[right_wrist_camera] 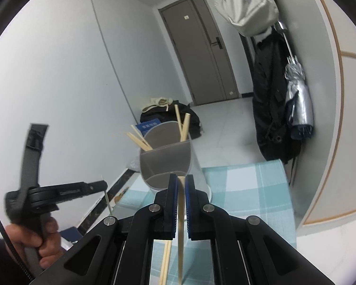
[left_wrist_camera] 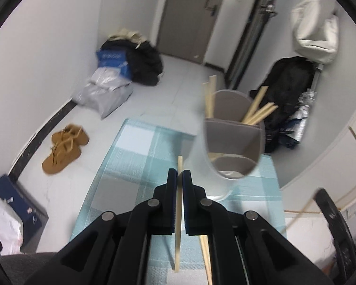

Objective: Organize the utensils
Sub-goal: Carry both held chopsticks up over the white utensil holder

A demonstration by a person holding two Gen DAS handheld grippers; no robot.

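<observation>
A white utensil holder (left_wrist_camera: 232, 142) with grey divided compartments stands on the blue checked tablecloth (left_wrist_camera: 135, 156); several wooden chopsticks (left_wrist_camera: 258, 111) lean in its far compartment. My left gripper (left_wrist_camera: 180, 174) is shut on one wooden chopstick (left_wrist_camera: 178, 225), held upright just left of the holder. In the right wrist view my right gripper (right_wrist_camera: 181, 180) is shut on another chopstick (right_wrist_camera: 180, 228), right in front of the holder (right_wrist_camera: 166, 156). More chopsticks (right_wrist_camera: 165, 261) lie on the cloth under it. The left gripper (right_wrist_camera: 104, 187) shows at the left, hand-held.
The tablecloth (right_wrist_camera: 249, 190) covers a small table with the floor beyond its edges. Brown shoes (left_wrist_camera: 64, 147), bags (left_wrist_camera: 106, 90) and black clothing (left_wrist_camera: 144, 64) lie on the floor. Coats (right_wrist_camera: 273, 95) and an umbrella (right_wrist_camera: 299, 99) hang at the right.
</observation>
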